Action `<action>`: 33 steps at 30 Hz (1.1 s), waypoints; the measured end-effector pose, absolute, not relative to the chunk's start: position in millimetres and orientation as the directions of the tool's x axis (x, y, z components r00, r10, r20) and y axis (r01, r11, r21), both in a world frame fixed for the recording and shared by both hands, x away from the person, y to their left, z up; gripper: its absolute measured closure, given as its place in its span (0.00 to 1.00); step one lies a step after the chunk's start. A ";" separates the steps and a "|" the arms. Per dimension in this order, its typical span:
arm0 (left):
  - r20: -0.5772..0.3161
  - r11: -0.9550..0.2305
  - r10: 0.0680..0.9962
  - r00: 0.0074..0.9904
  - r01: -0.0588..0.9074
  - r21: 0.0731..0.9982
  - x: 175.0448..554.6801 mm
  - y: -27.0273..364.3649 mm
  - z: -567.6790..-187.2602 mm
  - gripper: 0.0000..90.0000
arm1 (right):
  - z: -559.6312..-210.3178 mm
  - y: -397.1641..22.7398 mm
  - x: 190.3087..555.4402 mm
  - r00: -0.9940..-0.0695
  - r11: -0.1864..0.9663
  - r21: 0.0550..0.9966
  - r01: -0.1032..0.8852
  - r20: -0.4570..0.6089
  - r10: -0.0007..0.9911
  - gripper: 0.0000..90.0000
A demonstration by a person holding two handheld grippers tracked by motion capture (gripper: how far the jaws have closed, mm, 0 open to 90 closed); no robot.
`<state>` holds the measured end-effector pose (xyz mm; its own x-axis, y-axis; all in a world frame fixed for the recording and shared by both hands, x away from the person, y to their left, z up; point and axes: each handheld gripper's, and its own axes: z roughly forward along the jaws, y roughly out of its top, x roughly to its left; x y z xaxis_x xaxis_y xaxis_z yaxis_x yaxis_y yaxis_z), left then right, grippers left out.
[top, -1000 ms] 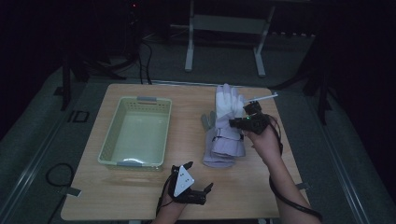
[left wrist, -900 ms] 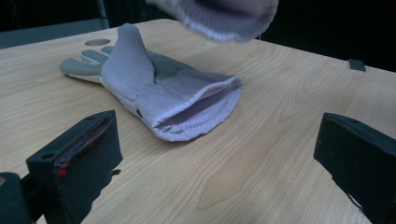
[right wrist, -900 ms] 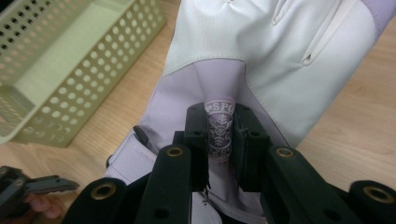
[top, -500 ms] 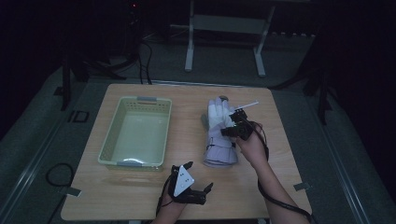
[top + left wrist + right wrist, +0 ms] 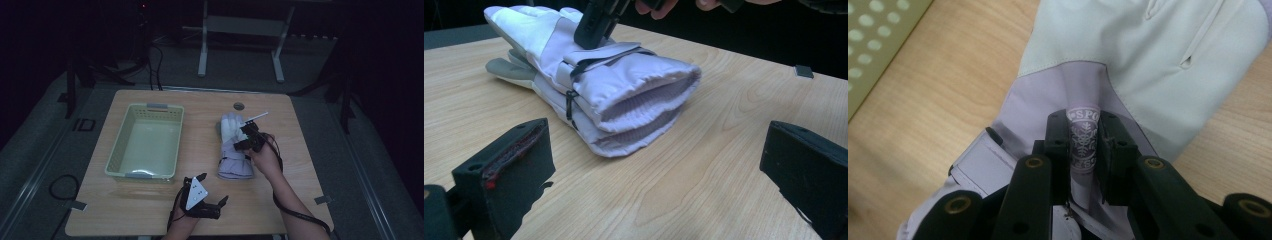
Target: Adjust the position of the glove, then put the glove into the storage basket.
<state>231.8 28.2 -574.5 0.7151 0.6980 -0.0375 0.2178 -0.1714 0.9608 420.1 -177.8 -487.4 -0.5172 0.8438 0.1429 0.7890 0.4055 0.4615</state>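
Two stacked lilac-and-white padded winter gloves (image 5: 235, 150) occupy the middle of the pale wooden table (image 5: 300, 150), and the arrangement is read here from the table's left to its right. At far left stands the pale green perforated plastic basket (image 5: 146, 141), open side up and with nothing visible inside; its position beside the gloves suggests it is the intended receptacle. Near the front edge, between basket and gloves, rests the left gripper (image 5: 212, 189), its jaws spread wide with only bare wood between them. In the left gripper view those jaws face the gloves' open cuffs (image 5: 644, 107), well apart from them, apparently waiting in reserve to steady the pair.

The gloves lie flat, one upon the other, fingers pointing to the table's far edge and cuffs toward the person. The right gripper (image 5: 248, 138) comes down on them from above. Seen in the right gripper view, its jaws (image 5: 1083, 150) are drawn nearly together and pinch a raised fold of lilac fabric bearing a round snowflake emblem (image 5: 1082, 137), just behind the white palm panel. Gripping at mid-length probably lets the glove hang balanced when lifted. Whether the pinch catches the lower glove as well cannot be told.
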 end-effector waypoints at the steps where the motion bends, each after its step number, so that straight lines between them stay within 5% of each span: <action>1: -0.038 -0.171 0.698 0.715 0.218 0.961 231.8 28.2 -574.5 0.01 | -487.0 -178.9 418.7 -0.527 0.412 0.459 0.787 0.153 0.836 0.86; 5: -0.040 -0.170 0.699 0.714 0.220 0.961 231.9 28.2 -574.5 0.01 | -484.8 -179.5 415.0 -0.562 0.450 0.454 0.769 0.145 0.814 0.83; 15: -0.044 -0.167 0.701 0.712 0.224 0.960 232.2 28.3 -574.5 0.01 | -465.8 -196.6 403.1 -0.664 0.470 0.576 0.669 0.180 0.725 0.29; 21: -0.054 -0.161 0.704 0.708 0.232 0.959 232.6 28.4 -574.5 0.01 | -464.1 -216.0 395.9 -0.689 0.434 0.642 0.632 0.210 0.694 0.21; 33: -0.128 -0.156 0.677 0.725 0.312 0.937 240.9 32.4 -574.3 0.01 | -462.4 -245.4 377.7 -0.755 0.463 0.749 0.474 0.075 0.652 0.15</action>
<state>240.9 32.4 -574.3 0.7246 0.6772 -0.1279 0.3116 -0.1564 0.9372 377.7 -245.4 -462.4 -0.7549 0.6515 0.0749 0.4740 0.4631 0.7489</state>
